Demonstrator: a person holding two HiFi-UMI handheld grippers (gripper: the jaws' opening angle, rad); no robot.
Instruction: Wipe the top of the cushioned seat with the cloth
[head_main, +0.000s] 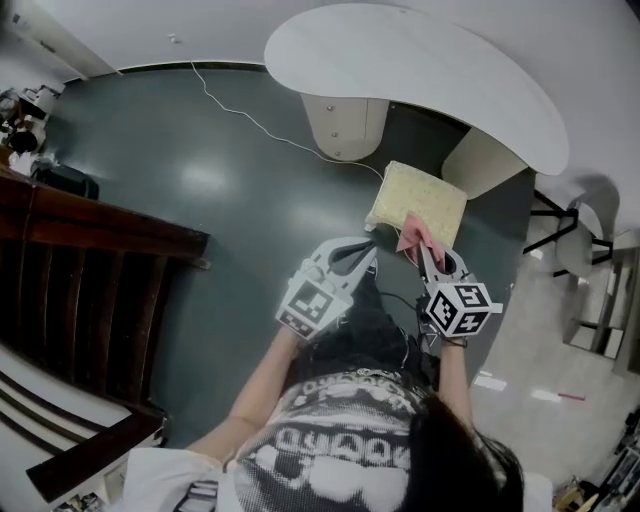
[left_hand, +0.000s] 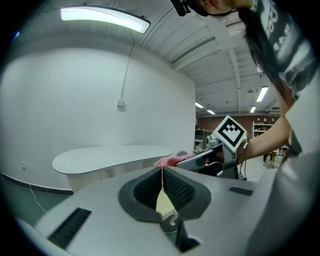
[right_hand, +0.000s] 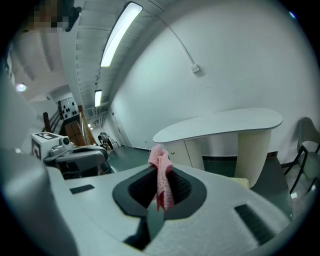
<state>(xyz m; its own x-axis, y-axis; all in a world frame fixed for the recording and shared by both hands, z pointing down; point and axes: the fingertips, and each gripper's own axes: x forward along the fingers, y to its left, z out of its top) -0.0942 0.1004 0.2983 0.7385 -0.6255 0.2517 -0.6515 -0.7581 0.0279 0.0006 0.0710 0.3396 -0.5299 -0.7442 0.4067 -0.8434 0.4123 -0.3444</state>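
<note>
The cushioned seat (head_main: 418, 203) is a pale yellow square pad standing on the dark floor by the white table. A pink cloth (head_main: 414, 238) hangs over the seat's near edge, pinched in my right gripper (head_main: 424, 256), which is shut on it. In the right gripper view the cloth (right_hand: 161, 176) sticks up between the jaws, and a corner of the seat (right_hand: 241, 182) shows beyond. My left gripper (head_main: 366, 252) hovers just left of the seat's near corner, jaws together with nothing in them. A sliver of the seat (left_hand: 164, 202) shows below its closed jaws in the left gripper view.
A curved white table (head_main: 420, 70) on two pale pedestals stands right behind the seat. A thin white cable (head_main: 260, 125) runs across the floor at its left. Dark wooden furniture (head_main: 90, 240) fills the left side. Black chair legs (head_main: 560, 225) stand at the right.
</note>
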